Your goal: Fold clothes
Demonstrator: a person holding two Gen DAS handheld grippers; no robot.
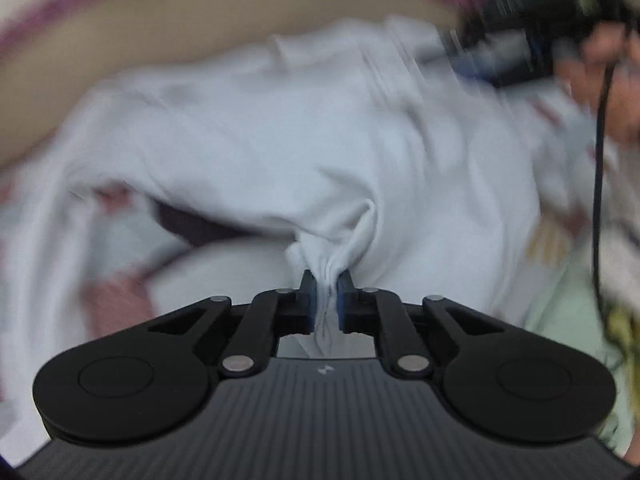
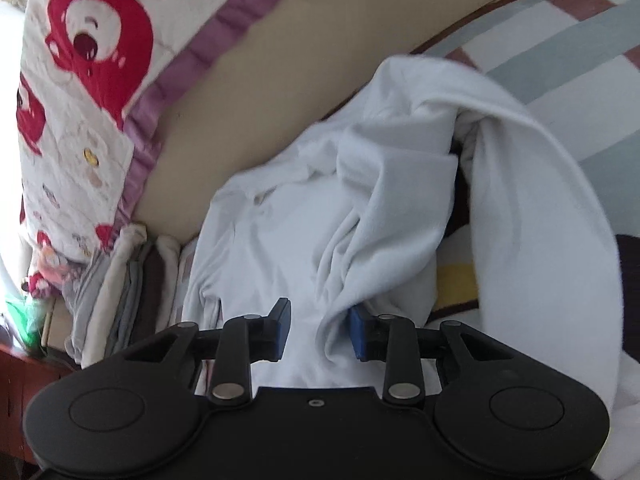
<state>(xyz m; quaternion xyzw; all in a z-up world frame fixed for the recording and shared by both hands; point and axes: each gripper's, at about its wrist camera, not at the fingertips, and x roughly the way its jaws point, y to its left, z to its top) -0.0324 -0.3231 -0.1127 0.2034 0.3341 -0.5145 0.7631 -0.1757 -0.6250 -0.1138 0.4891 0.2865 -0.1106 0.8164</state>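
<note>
A white garment lies crumpled on the bed, blurred in the left wrist view. My left gripper is shut on a bunched fold of its edge, which is pulled up into gathers between the blue pads. In the right wrist view the same white garment spreads in loose folds ahead. My right gripper stands open over it, and a thick fold rests against the right pad. The other black gripper and a hand show blurred at the top right of the left wrist view.
A checked bedsheet lies under the garment. A tan headboard runs behind it. A pillow with red prints and a purple border is at the left, with a stack of folded clothes below it. A black cable hangs at the right.
</note>
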